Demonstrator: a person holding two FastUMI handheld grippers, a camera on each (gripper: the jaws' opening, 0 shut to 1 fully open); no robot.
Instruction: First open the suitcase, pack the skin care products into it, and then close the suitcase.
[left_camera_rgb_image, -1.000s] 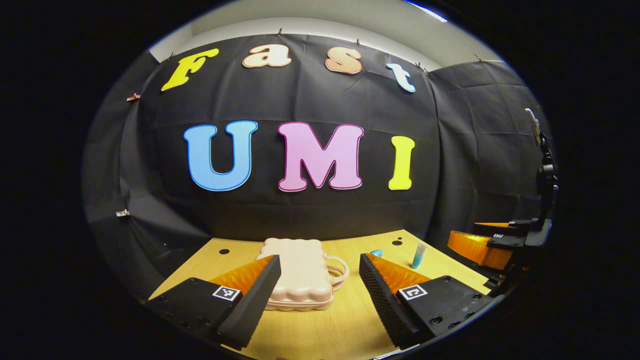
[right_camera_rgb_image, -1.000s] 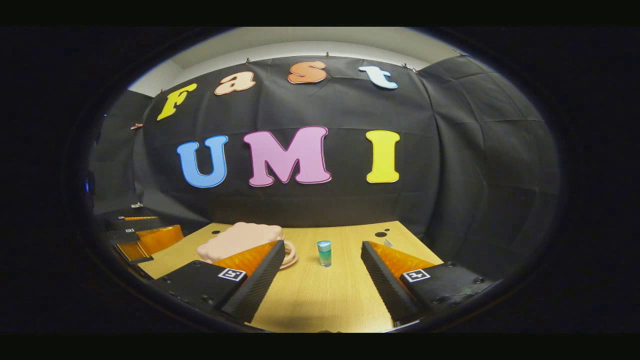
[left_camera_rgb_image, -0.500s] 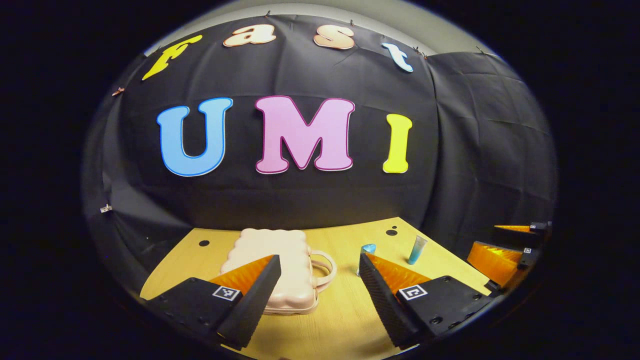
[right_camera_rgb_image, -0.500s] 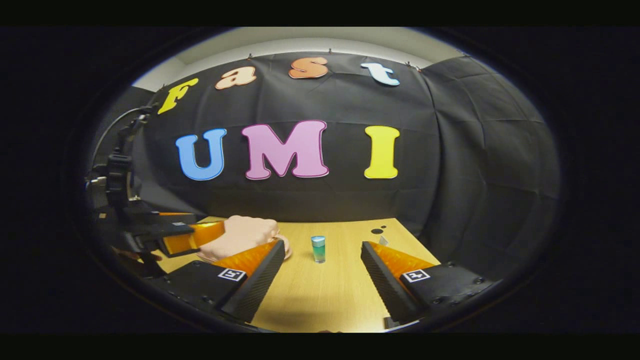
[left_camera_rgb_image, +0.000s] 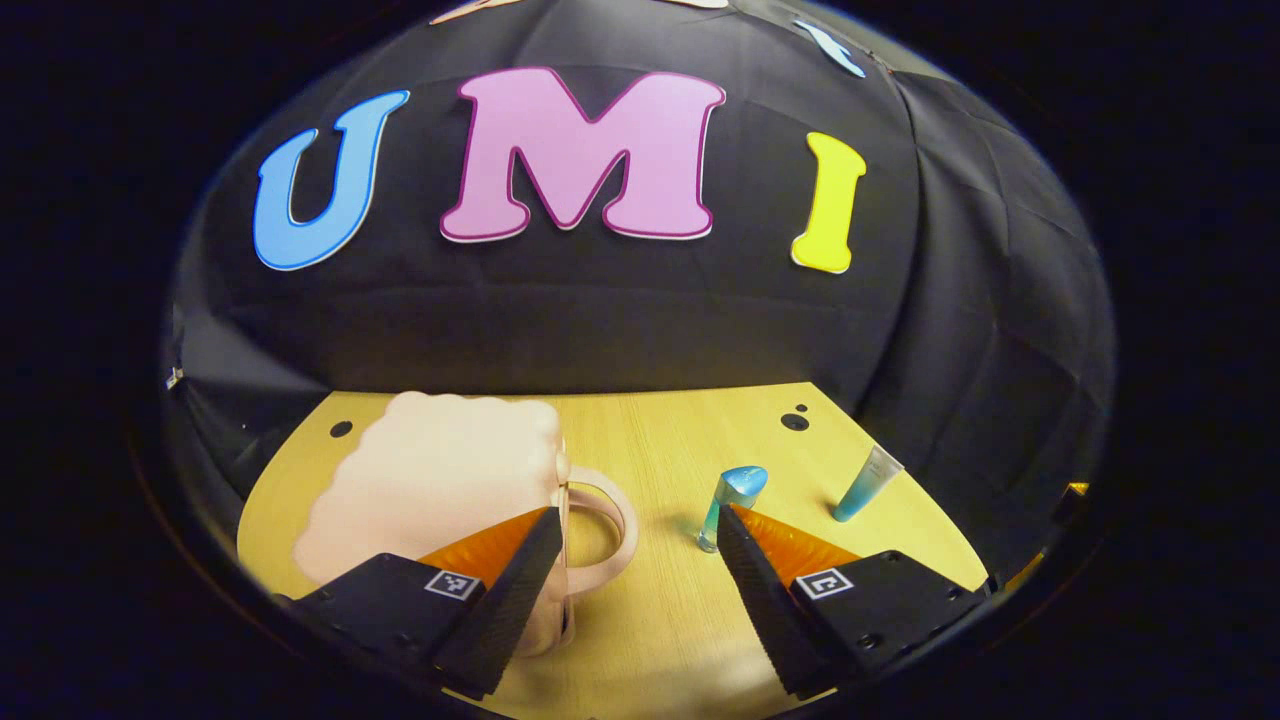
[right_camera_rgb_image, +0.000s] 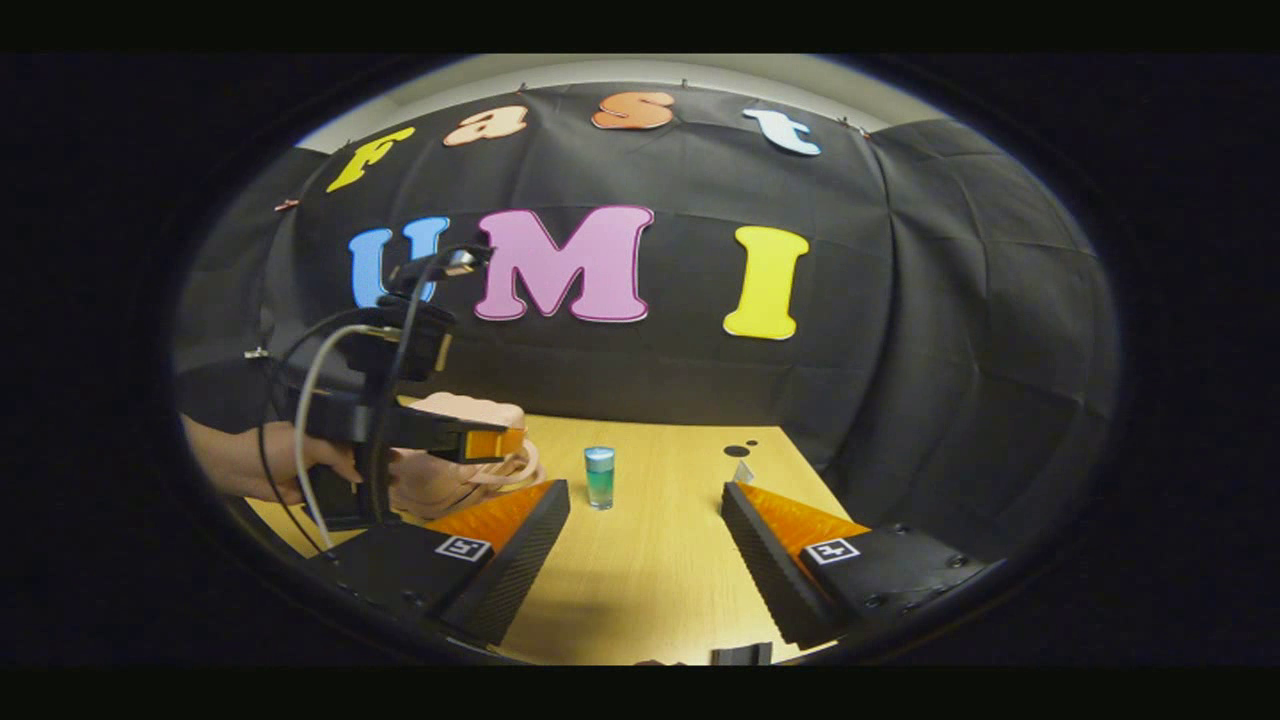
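In the left gripper view the left gripper (left_camera_rgb_image: 632, 590) hangs just above the table (left_camera_rgb_image: 660, 620), fingers spread wide and gripping nothing, over the handle side of the closed pink suitcase (left_camera_rgb_image: 430, 490). Just beyond stand a blue bottle (left_camera_rgb_image: 728, 503) and a tube (left_camera_rgb_image: 866, 484). In the right gripper view the right gripper (right_camera_rgb_image: 640, 570) is likewise spread and empty; a hand (right_camera_rgb_image: 255, 465) holds the left gripper level by the suitcase

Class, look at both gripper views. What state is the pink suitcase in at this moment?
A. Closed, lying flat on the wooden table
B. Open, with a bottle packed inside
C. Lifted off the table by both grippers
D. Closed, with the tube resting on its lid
A: in the left gripper view the suitcase lies shut on the table, while the bottle and tube stand apart from it.
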